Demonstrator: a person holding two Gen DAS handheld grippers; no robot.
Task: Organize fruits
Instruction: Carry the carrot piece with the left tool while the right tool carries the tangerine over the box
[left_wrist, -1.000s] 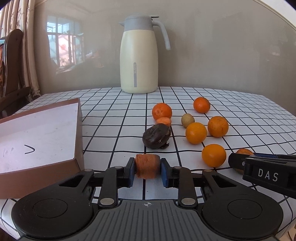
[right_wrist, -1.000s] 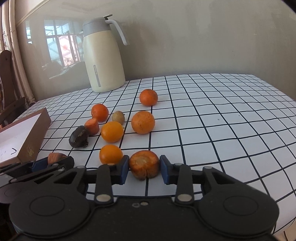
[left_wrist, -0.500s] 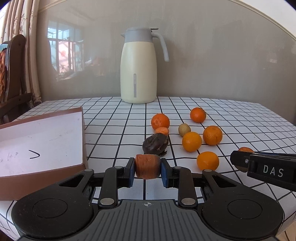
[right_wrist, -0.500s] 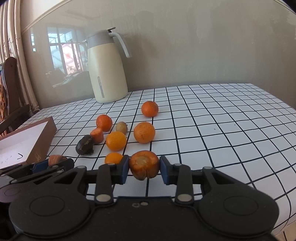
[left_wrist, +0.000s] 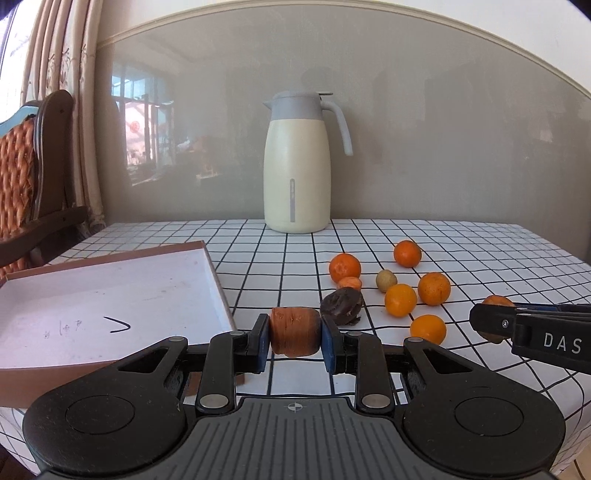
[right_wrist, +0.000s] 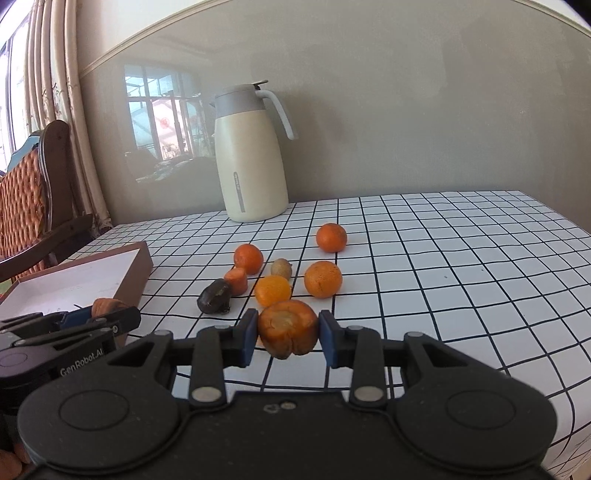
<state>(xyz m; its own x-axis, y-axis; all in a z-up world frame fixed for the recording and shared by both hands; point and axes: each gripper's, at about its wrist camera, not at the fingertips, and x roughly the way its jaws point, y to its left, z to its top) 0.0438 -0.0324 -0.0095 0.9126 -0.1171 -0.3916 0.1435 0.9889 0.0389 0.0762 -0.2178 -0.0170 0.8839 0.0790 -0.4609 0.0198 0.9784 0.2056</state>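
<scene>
My left gripper (left_wrist: 294, 336) is shut on a reddish-orange carrot chunk (left_wrist: 294, 331), held above the checked table near the right wall of the brown box (left_wrist: 110, 306). My right gripper (right_wrist: 288, 334) is shut on a second orange chunk (right_wrist: 288, 328) with a pale cut face; in the left wrist view it shows at the right edge (left_wrist: 495, 321). Several oranges lie on the cloth, among them one at the back (right_wrist: 331, 237) and one nearer (right_wrist: 323, 279). A dark wrinkled fruit (left_wrist: 340, 306), a small carrot piece (left_wrist: 349, 283) and a small tan fruit (left_wrist: 386, 279) lie with them.
A cream jug (left_wrist: 297, 168) with a grey lid stands at the back of the table by the wall. A wooden chair (left_wrist: 33, 173) with an orange cushion stands beyond the table's left edge, beside curtains. The brown box has a white floor with pen marks.
Both grippers have risen with their pieces held; the fruits now sit lower and farther off in both views. The left gripper has drifted toward the box. Neither grip has changed.
</scene>
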